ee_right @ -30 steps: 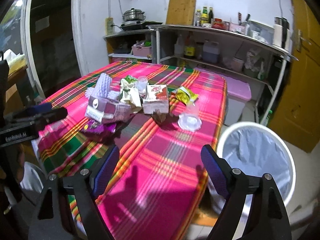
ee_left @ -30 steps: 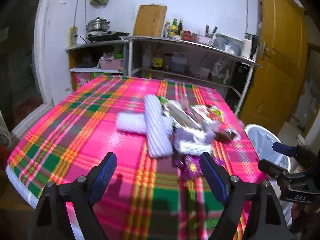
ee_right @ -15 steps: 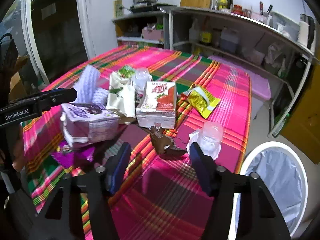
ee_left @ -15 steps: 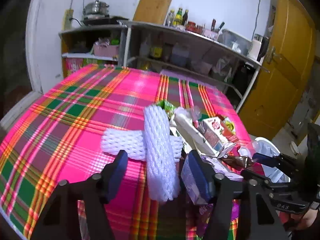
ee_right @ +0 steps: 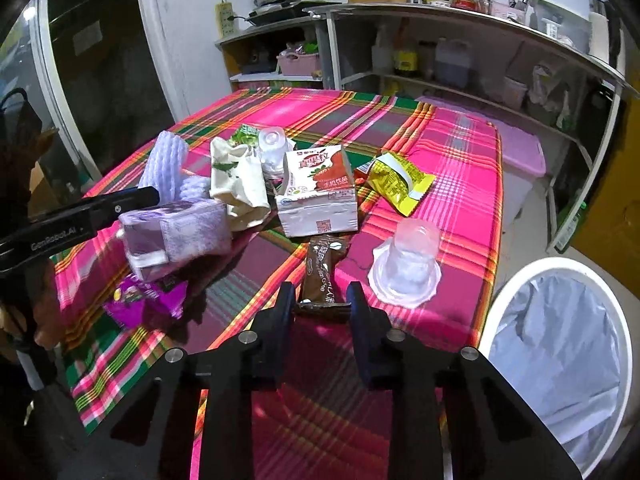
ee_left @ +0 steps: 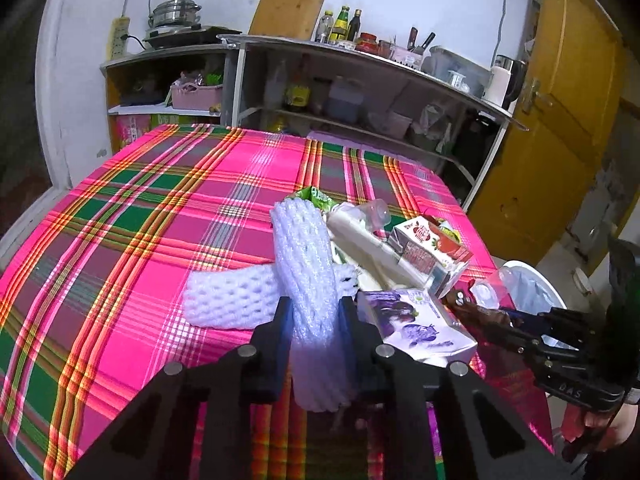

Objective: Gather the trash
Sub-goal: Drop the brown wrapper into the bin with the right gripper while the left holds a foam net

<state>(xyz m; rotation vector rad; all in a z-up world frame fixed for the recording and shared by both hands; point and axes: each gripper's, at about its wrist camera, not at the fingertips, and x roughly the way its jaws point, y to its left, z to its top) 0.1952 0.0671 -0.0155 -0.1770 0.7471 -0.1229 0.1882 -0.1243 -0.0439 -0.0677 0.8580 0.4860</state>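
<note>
On the plaid tablecloth (ee_left: 120, 240), white netted foam sleeve (ee_left: 308, 264), crumpled.

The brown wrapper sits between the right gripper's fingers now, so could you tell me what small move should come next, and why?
Probably lift and swing it right to the lined bin. The right gripper has just been closing, and its pads pinch the brown wrapper at its near end. The left gripper, also just closing, squeezes the white foam net, which could follow.
</note>
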